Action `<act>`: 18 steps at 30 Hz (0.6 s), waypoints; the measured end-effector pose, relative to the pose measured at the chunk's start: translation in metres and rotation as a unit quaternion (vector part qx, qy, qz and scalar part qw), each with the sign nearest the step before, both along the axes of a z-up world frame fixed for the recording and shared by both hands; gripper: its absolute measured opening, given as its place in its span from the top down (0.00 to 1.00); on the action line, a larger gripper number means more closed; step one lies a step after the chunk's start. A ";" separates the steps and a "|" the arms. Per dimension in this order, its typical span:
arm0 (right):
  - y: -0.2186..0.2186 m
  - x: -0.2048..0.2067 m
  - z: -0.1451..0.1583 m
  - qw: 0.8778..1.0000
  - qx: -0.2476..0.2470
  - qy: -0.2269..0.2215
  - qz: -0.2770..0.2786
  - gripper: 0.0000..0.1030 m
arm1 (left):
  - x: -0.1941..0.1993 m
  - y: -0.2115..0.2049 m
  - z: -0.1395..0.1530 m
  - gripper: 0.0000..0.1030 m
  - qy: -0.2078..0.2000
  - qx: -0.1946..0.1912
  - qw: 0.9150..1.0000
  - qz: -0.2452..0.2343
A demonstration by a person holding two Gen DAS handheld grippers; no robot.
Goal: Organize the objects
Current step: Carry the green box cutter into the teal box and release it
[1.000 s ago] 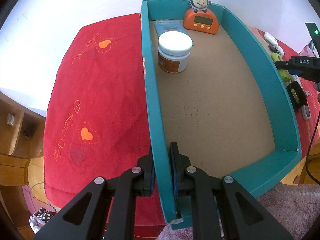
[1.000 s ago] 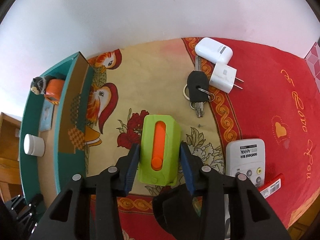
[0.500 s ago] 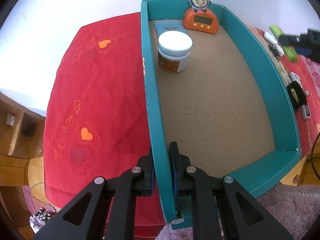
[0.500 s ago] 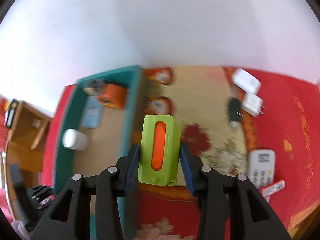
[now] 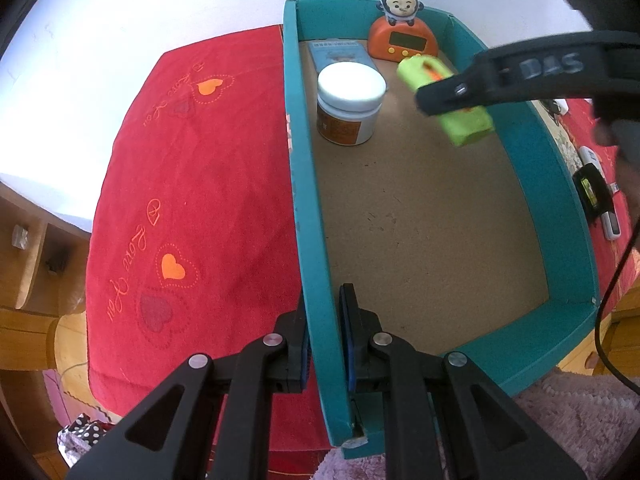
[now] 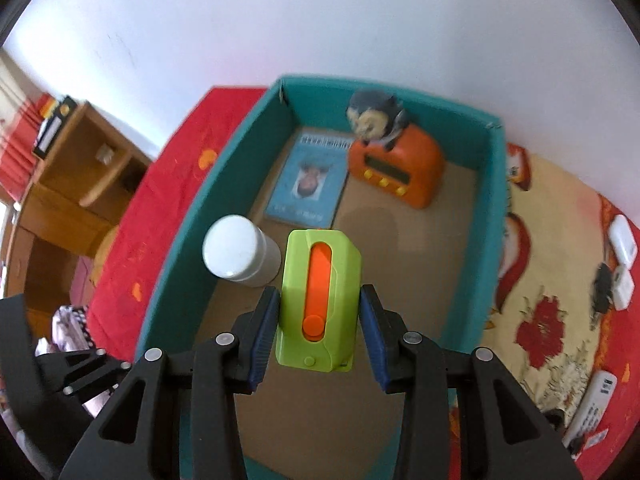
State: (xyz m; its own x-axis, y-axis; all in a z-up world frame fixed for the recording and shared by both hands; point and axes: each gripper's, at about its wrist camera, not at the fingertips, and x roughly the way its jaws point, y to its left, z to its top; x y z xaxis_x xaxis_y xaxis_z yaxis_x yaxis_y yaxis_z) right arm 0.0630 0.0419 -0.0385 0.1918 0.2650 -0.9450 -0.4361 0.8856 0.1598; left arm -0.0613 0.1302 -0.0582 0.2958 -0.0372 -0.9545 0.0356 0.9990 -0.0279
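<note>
Over the teal box, right fingers clamp the green cutter.

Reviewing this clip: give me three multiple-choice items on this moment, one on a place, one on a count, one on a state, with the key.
1. Where is the green-and-orange utility knife?
A. On the red cloth
B. Held above the teal box
C. Lying on the box floor

2. How many things stand or lie inside the box?
A. One
B. Three
C. Five

3. What is the left gripper doing?
A. Clamping the box wall
B. Hanging open
C. Holding the white-lidded jar

Key: B, the right gripper carries it over the box; B, jar, monkey timer, blue packet; A, its fingers pinch the wall.
</note>
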 end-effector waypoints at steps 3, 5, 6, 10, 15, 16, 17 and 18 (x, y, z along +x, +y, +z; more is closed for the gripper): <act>0.008 0.002 -0.010 1.000 -0.010 0.005 0.007 0.60 | 0.000 0.000 0.000 0.89 0.001 -0.001 1.000 -0.001; 0.011 0.003 -0.015 1.000 -0.015 0.005 0.010 0.60 | 0.000 0.001 0.000 0.89 0.001 -0.001 1.000 -0.002; 0.013 0.003 -0.017 1.000 -0.019 0.004 0.013 0.60 | 0.000 0.001 0.000 0.89 0.001 -0.002 1.000 -0.003; 0.019 0.005 -0.024 0.999 -0.031 0.003 0.013 0.60 | 0.000 0.001 0.000 0.89 0.000 -0.003 1.000 -0.007; 0.023 0.006 -0.032 0.999 -0.040 -0.002 0.008 0.60 | 0.001 0.003 0.000 0.89 0.001 -0.005 1.000 -0.011; 0.025 0.006 -0.033 0.999 -0.042 -0.003 0.008 0.59 | 0.001 0.002 0.000 0.89 0.002 -0.004 1.000 -0.012; 0.026 0.005 -0.033 0.999 -0.043 -0.004 0.007 0.59 | 0.001 0.002 0.000 0.89 0.002 -0.003 1.000 -0.014; 0.026 0.005 -0.033 0.999 -0.043 -0.004 0.006 0.59 | 0.002 0.002 0.000 0.89 0.002 -0.003 1.000 -0.017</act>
State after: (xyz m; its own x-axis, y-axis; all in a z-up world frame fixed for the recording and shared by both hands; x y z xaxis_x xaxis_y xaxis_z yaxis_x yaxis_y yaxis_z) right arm 0.0683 0.0676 -0.0713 0.1961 0.1855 -0.9629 -0.4469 0.8910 0.0807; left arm -0.0598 0.1322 -0.0579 0.2907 -0.0530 -0.9554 0.0696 0.9970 -0.0341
